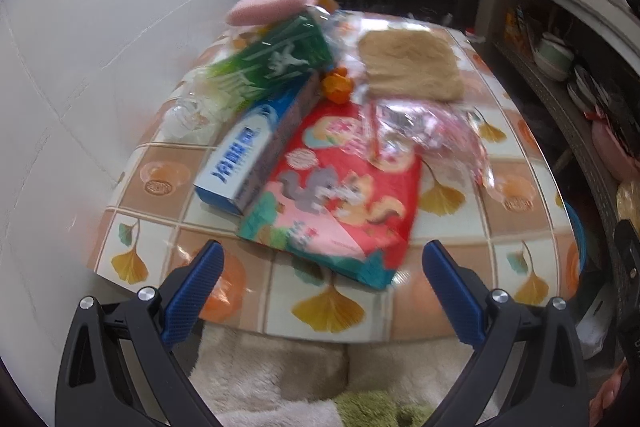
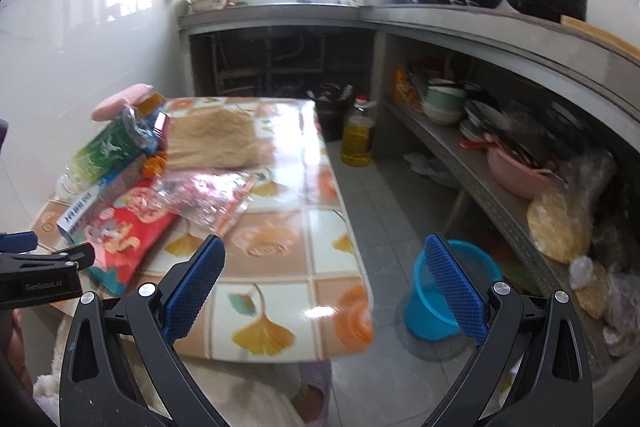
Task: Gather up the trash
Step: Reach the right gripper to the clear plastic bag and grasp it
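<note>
A patterned table (image 1: 520, 227) (image 2: 280, 267) carries a pile of packaging. A red snack bag (image 1: 340, 195) (image 2: 128, 231) lies nearest, with a blue and white box (image 1: 248, 155) (image 2: 88, 207) to its left and a green box (image 1: 276, 59) (image 2: 108, 147) behind. A crumpled clear wrapper (image 1: 432, 135) (image 2: 208, 195) rests right of the red bag, and orange peel (image 1: 338, 87) lies behind it. My left gripper (image 1: 324, 291) hangs open over the table's near edge, just short of the red bag. My right gripper (image 2: 324, 287) is open, nothing in it, above the table's near right corner. A blue bin (image 2: 432, 303) stands on the floor at the right.
A beige cloth (image 1: 412, 63) (image 2: 216, 139) and a pink sponge (image 1: 272, 7) (image 2: 120, 101) lie at the back of the table. A white wall runs along the left. Shelves with bowls (image 2: 444, 103) line the right; an oil bottle (image 2: 356, 135) stands on the floor.
</note>
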Motion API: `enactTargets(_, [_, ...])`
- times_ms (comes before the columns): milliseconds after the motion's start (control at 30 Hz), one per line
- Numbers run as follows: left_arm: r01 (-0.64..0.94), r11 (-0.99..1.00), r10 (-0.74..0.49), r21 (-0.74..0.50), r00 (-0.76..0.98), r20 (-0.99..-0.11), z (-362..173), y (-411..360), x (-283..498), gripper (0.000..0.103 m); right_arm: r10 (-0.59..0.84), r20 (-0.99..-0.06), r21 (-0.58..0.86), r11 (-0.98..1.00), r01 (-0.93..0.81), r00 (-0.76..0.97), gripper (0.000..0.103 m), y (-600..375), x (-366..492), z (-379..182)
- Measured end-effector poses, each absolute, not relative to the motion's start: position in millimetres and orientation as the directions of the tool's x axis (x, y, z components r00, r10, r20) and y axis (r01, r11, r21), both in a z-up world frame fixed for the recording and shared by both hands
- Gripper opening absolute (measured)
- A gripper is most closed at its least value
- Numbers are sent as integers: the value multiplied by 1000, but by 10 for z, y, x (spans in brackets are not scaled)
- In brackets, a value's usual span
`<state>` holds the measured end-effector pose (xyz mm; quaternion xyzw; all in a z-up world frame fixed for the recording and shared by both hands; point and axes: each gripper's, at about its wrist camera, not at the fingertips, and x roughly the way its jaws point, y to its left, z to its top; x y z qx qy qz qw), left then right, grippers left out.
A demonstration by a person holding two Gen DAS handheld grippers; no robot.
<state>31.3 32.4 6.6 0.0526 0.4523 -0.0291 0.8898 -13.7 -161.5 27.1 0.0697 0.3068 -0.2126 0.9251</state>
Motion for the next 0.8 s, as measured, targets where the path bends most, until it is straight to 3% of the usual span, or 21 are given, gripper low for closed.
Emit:
enactTargets(233, [4, 1000, 2, 6, 627, -779, 162, 800, 581, 97, -215, -594, 1, 963, 269, 775, 95, -1560, 269, 301])
enactTargets(400, [23, 999, -51, -47, 649, -759, 155, 1041, 691, 97, -112, -614, 10, 989, 150, 782, 95, -1552, 580, 245])
enactTargets(667, [222, 965, -251, -141, 618, -745, 18, 1071, 659, 97, -103, -664, -213, 976, -55, 741, 95, -1170, 957, -113])
enactTargets(800, [293, 940, -327, -174, 627, -707, -26, 1065, 621, 97, -127, -679, -317, 939, -132, 723, 89, -1047, 1125, -255])
